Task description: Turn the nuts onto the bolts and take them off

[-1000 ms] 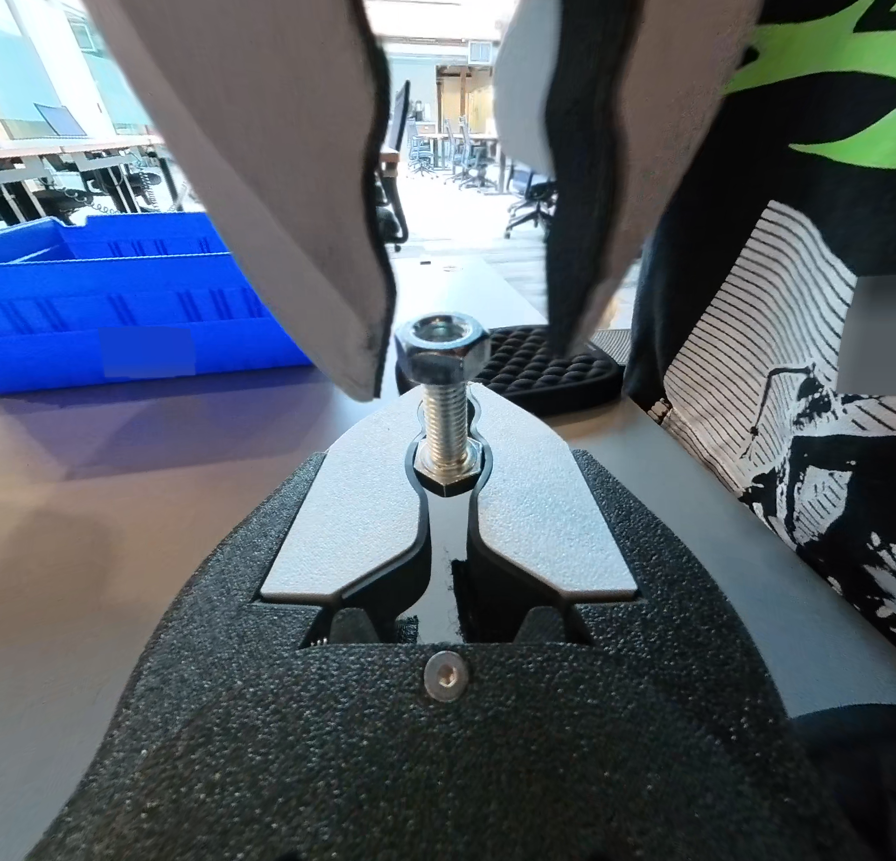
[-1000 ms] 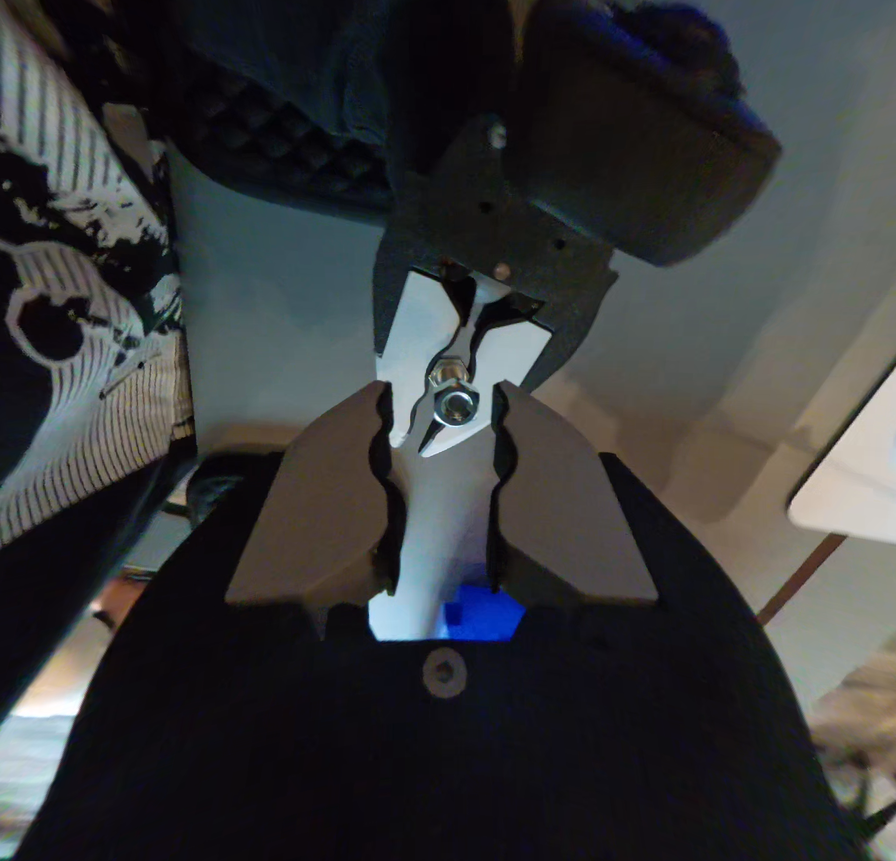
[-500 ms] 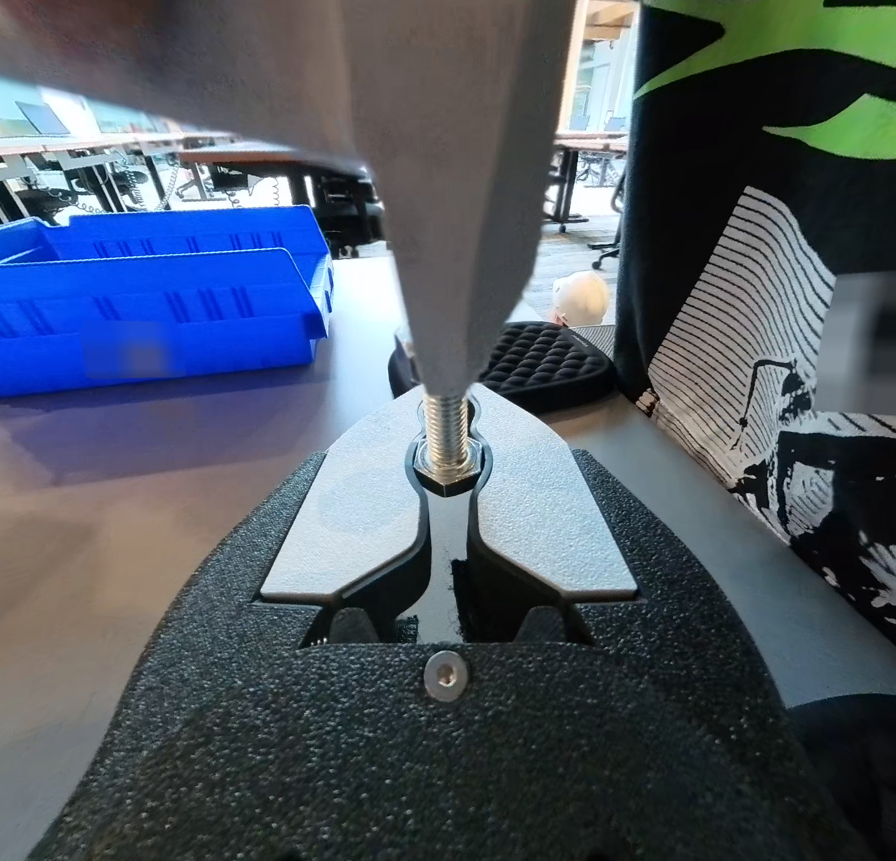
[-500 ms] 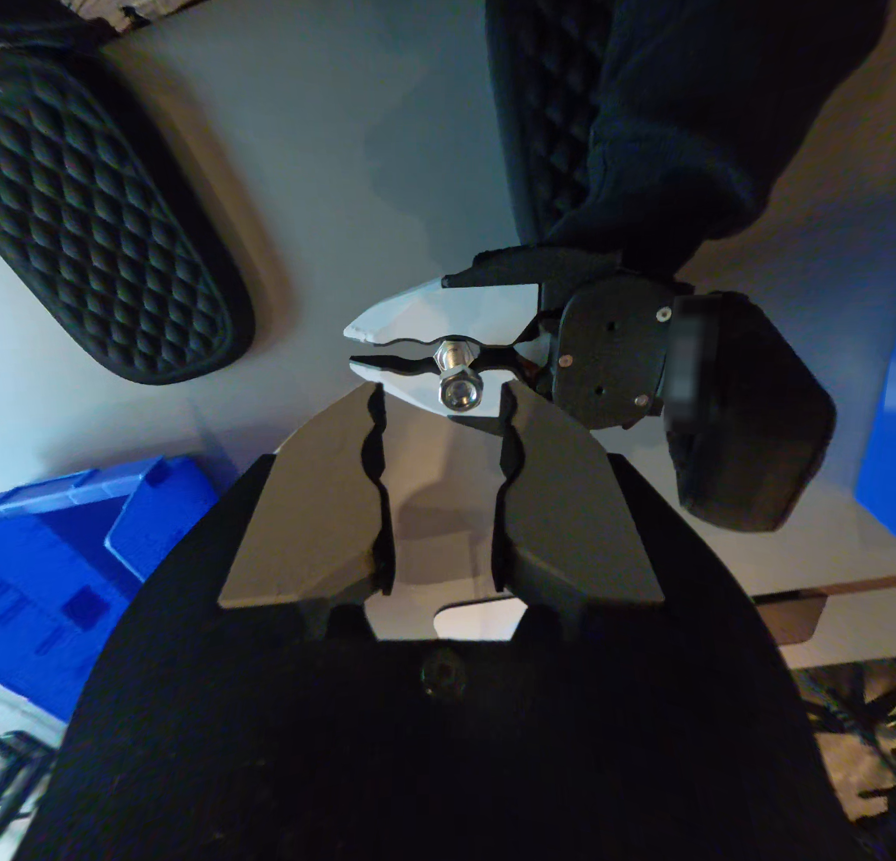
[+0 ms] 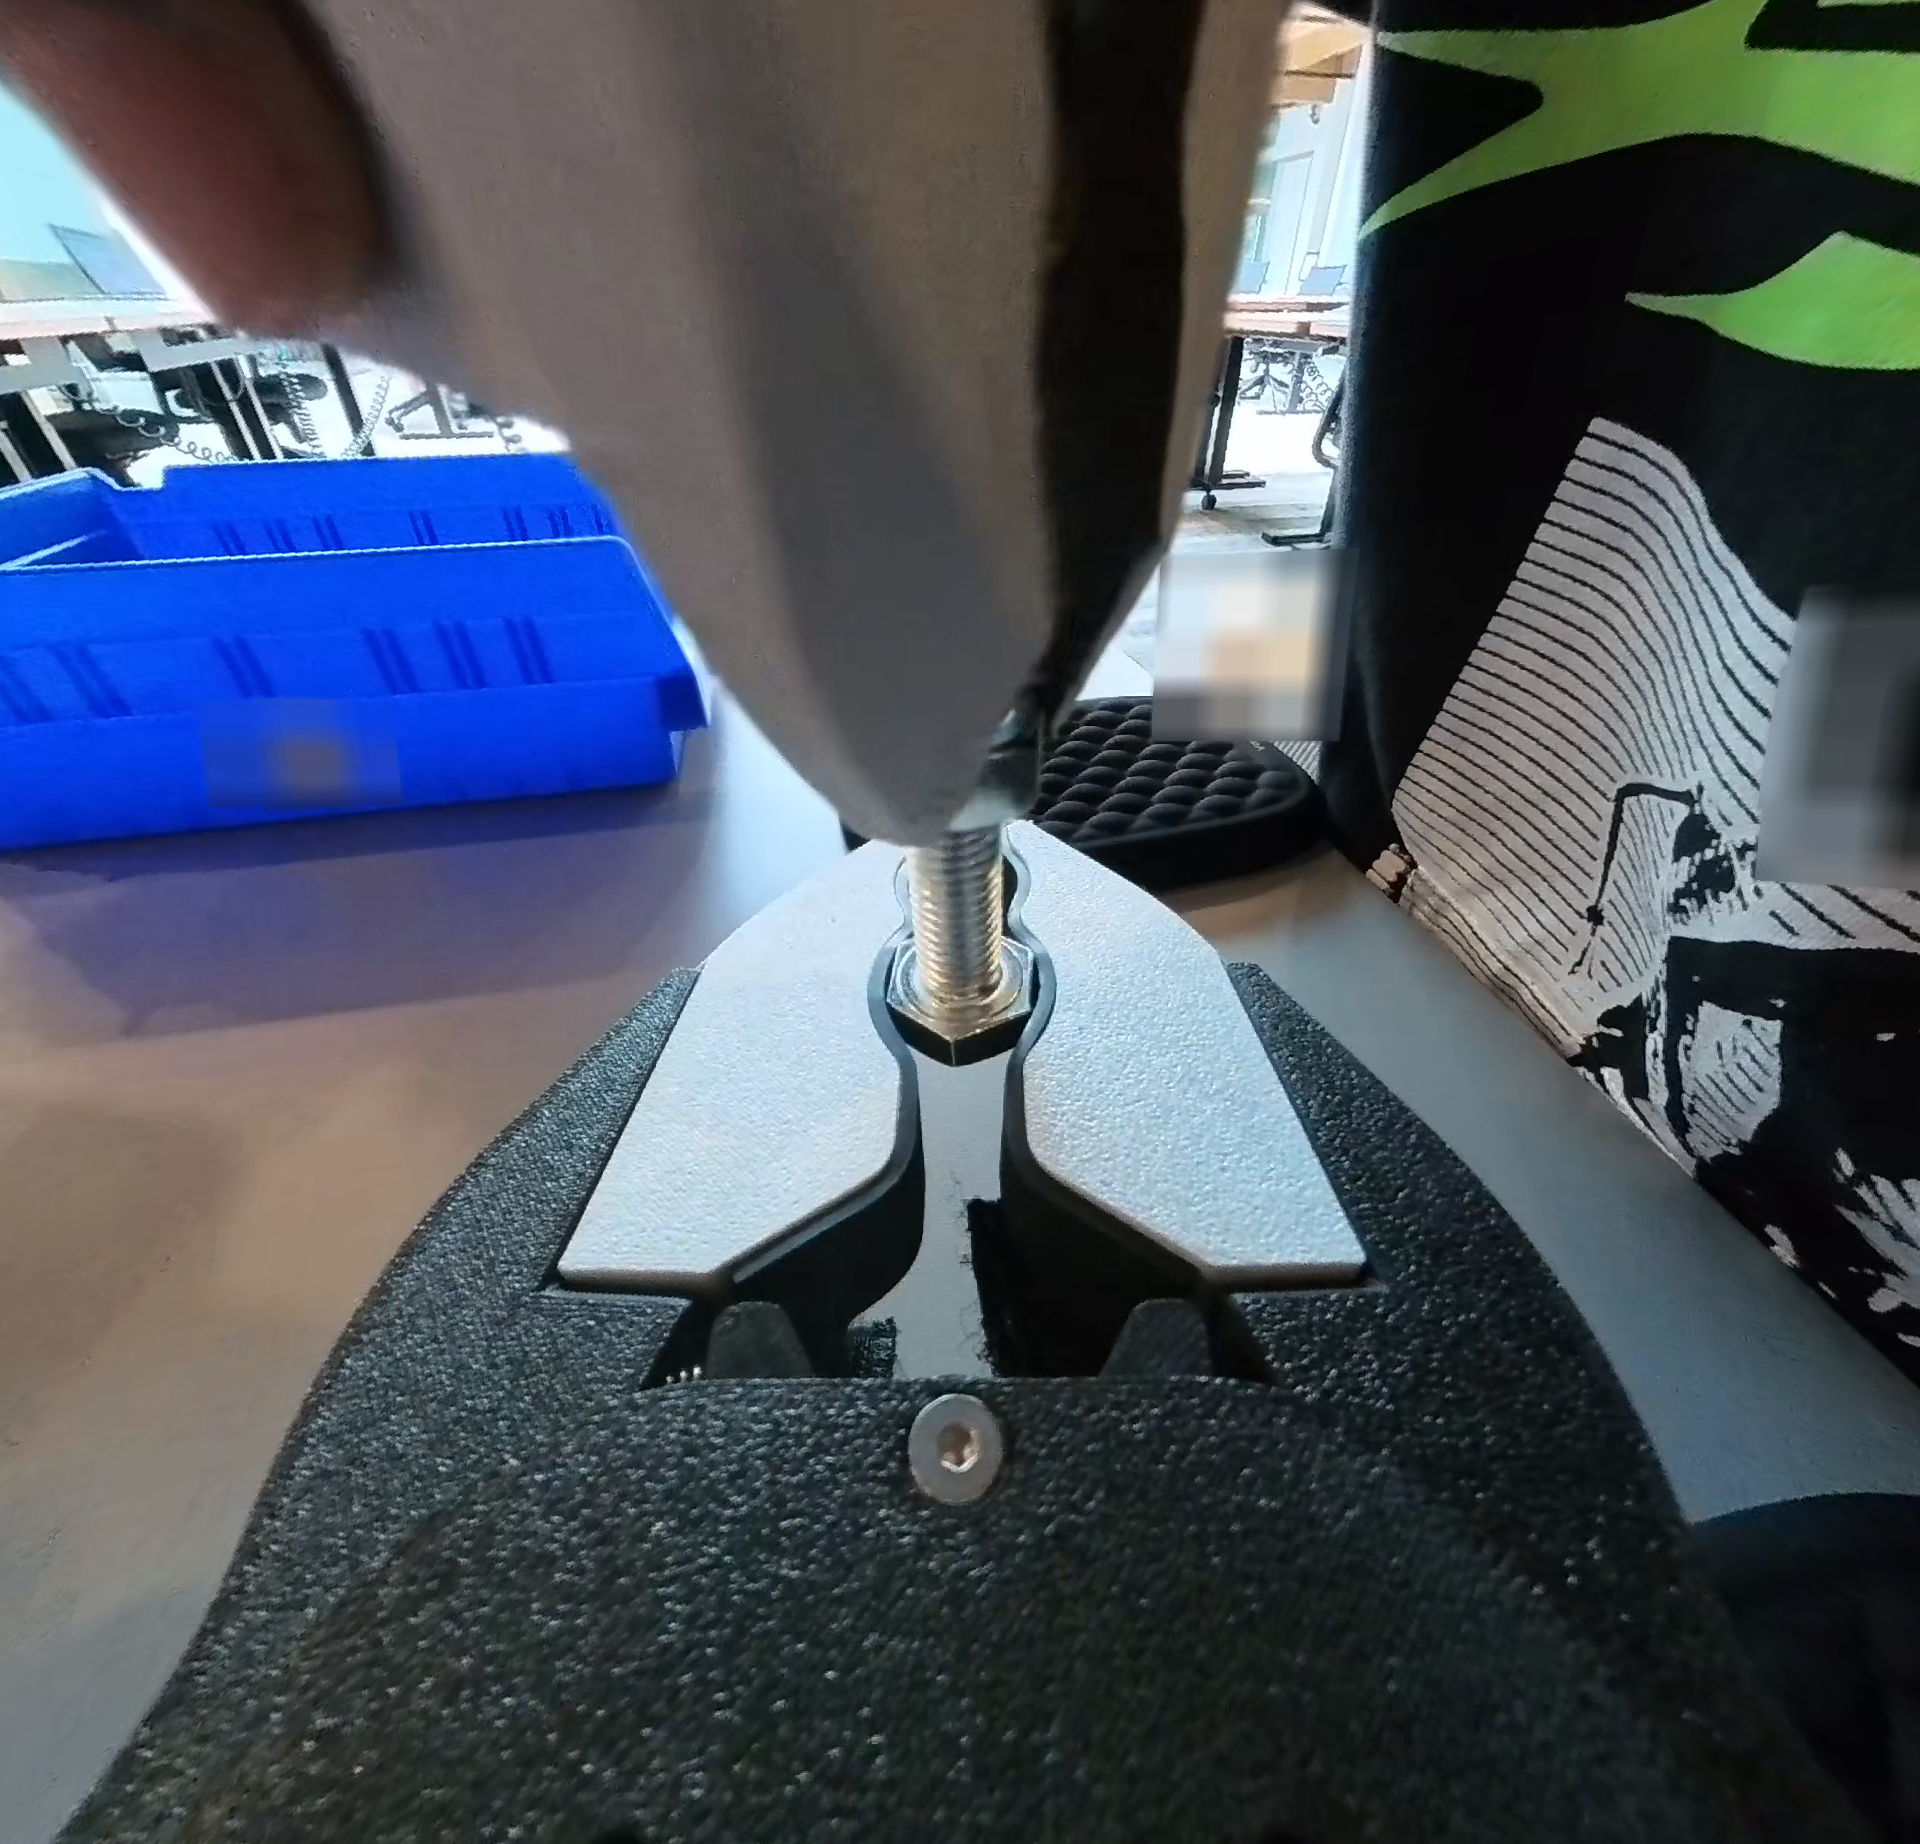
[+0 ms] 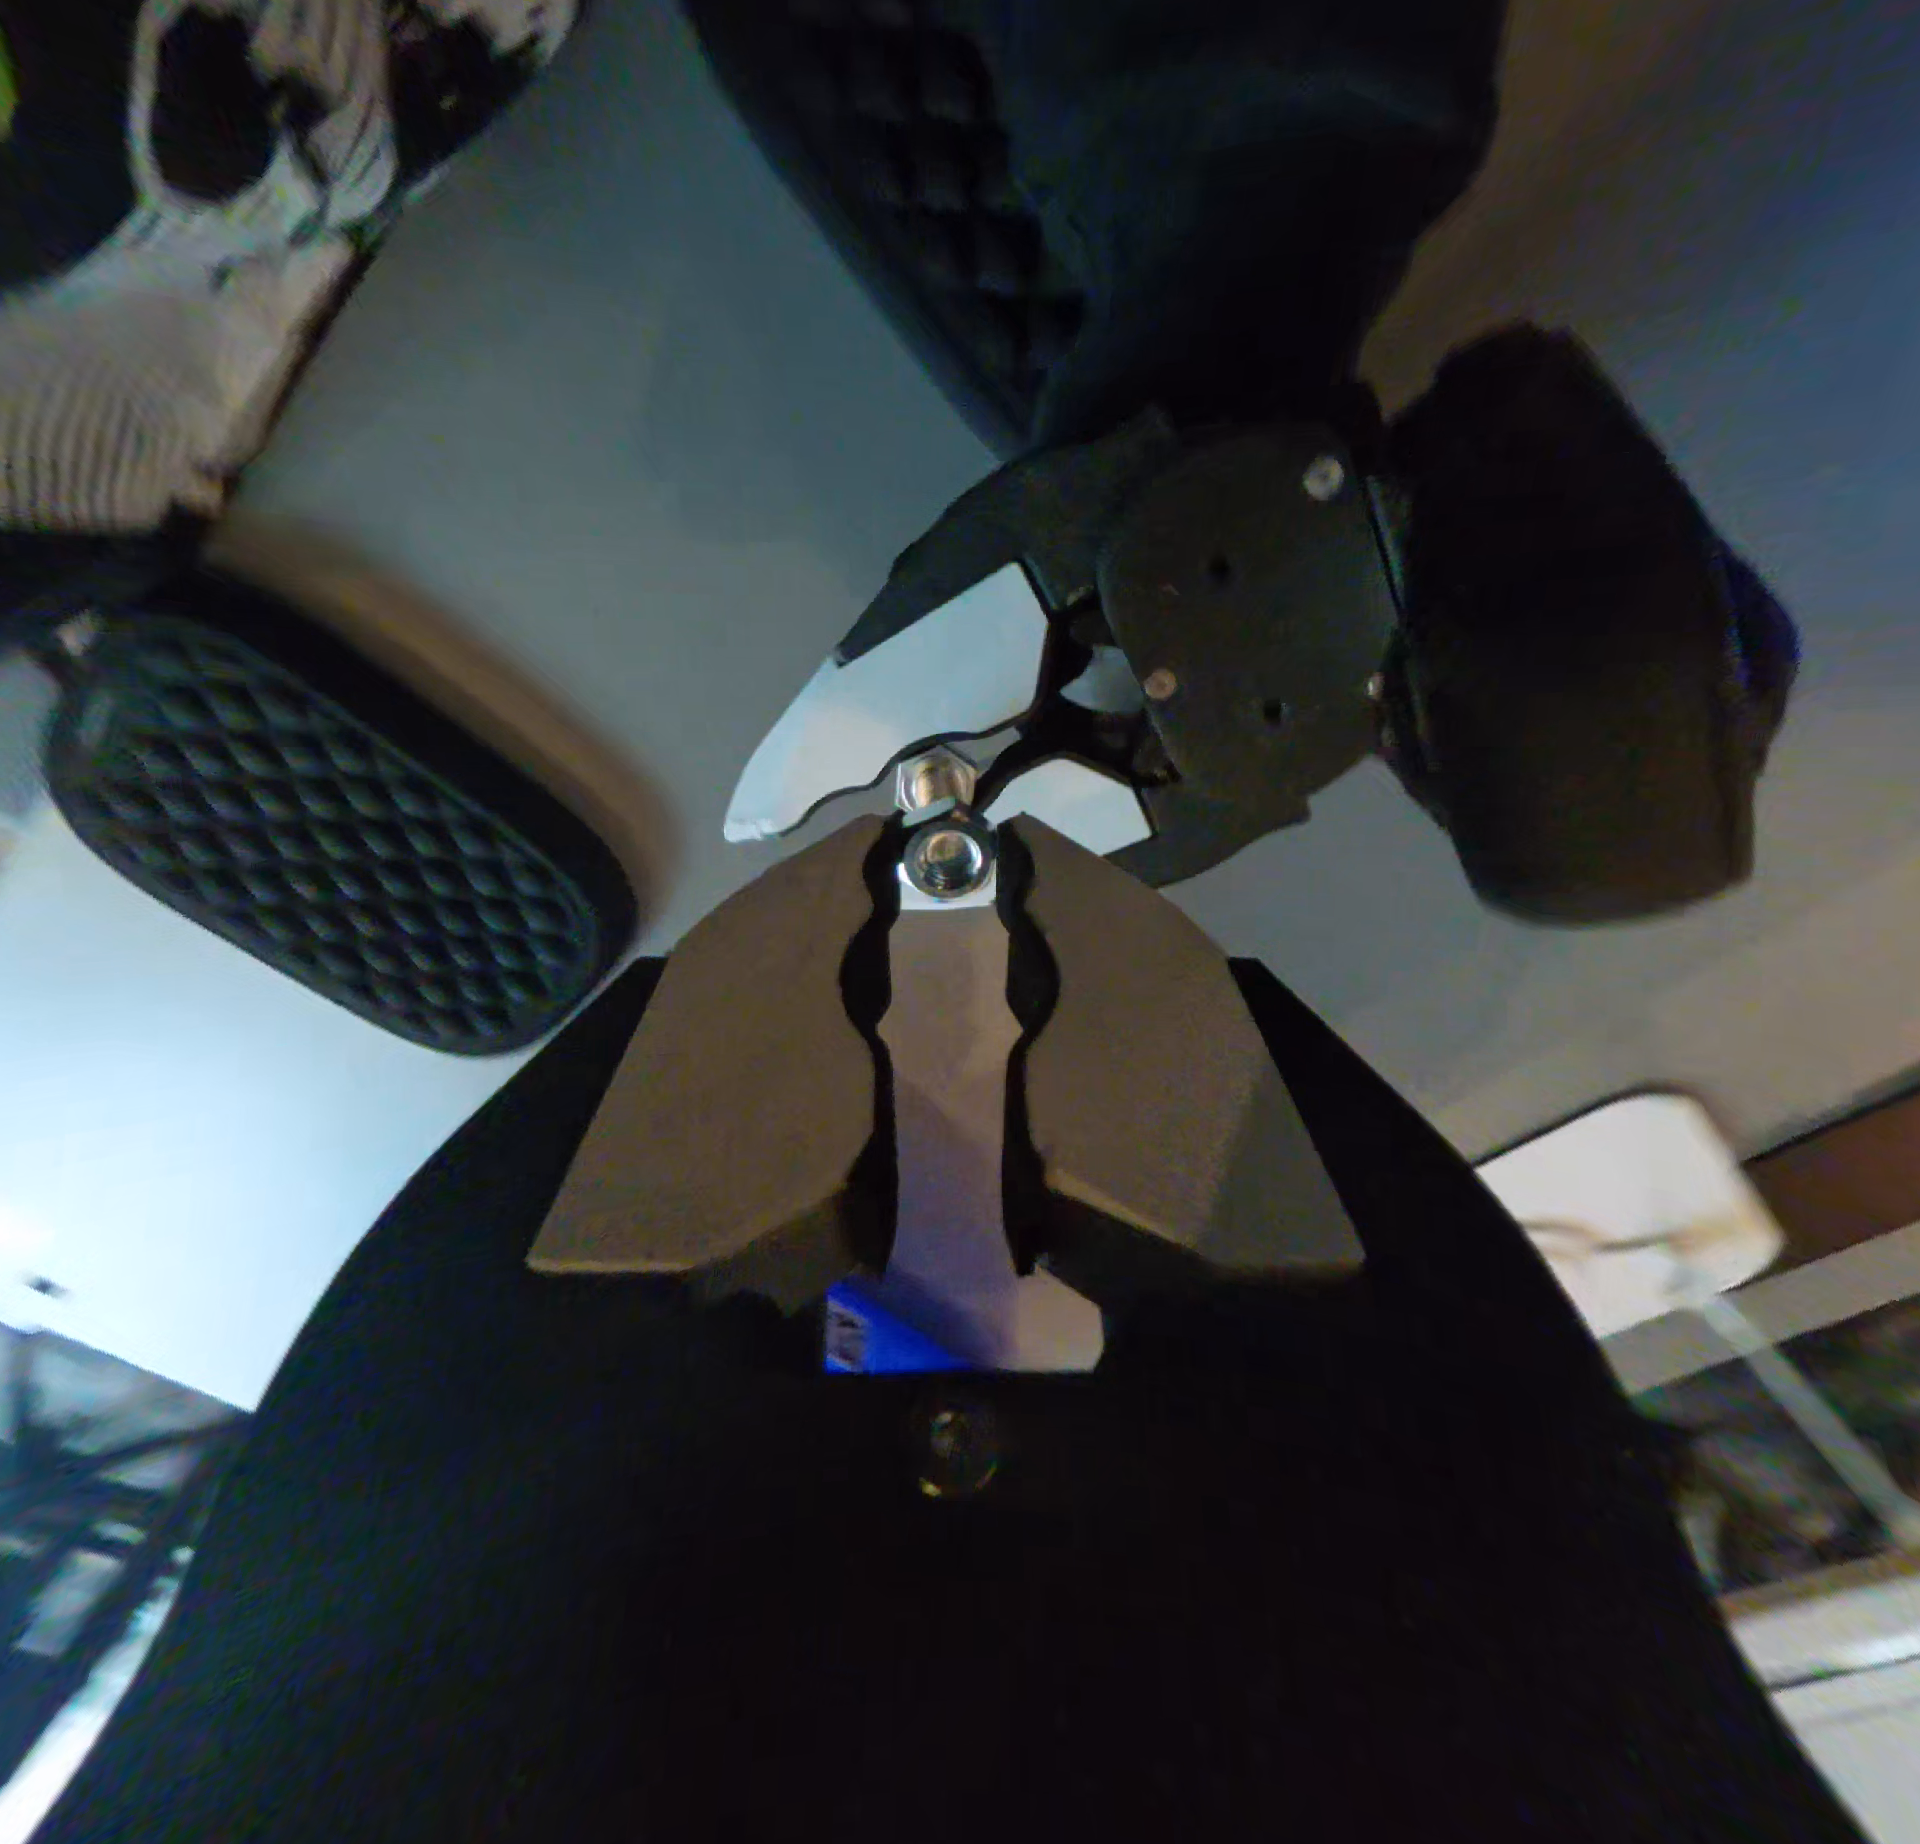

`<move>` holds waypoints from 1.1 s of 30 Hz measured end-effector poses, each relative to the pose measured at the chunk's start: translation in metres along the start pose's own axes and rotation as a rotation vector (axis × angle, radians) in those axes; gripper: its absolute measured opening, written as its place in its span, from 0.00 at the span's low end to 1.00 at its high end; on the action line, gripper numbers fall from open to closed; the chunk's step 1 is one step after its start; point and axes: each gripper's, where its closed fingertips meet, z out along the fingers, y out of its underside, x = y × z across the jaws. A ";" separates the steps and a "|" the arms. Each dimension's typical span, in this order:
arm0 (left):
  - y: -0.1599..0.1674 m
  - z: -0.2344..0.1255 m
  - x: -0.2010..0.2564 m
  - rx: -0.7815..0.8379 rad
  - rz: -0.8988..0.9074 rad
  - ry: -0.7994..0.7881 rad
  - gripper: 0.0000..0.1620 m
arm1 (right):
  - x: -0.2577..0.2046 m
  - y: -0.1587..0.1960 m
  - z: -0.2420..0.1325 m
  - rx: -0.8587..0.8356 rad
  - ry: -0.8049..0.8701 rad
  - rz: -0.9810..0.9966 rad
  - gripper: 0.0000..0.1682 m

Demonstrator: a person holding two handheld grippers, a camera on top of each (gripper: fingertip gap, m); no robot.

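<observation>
The left hand-held gripper (image 5: 961, 973) is clamped on the bolt (image 5: 954, 927) at its base, threaded shank standing upright. The right hand-held gripper (image 6: 943, 864), coming from above, is pinched on the nut (image 6: 943, 859) at the shank's top. The grip sits at the fingertips only, so I judge a tilted twist could cross-thread the nut or drop it to the bench (image 5: 260, 1119), short of the blue bin (image 5: 312, 641).

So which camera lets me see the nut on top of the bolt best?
The right wrist view: the nut faces the camera, its hole showing, between the right claw's tips. In the left wrist view that claw covers it; mostly the bolt's thread shows.
</observation>
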 end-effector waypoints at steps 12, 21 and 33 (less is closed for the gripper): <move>0.000 0.000 0.000 -0.001 0.001 -0.005 0.06 | 0.002 0.002 0.000 0.101 0.012 0.795 0.10; 0.000 0.001 0.001 -0.004 0.007 0.003 0.06 | -0.002 0.006 -0.011 -0.009 0.093 -0.298 0.31; 0.000 0.001 0.002 -0.009 0.007 0.009 0.06 | -0.004 0.004 0.003 0.017 -0.006 -0.470 0.14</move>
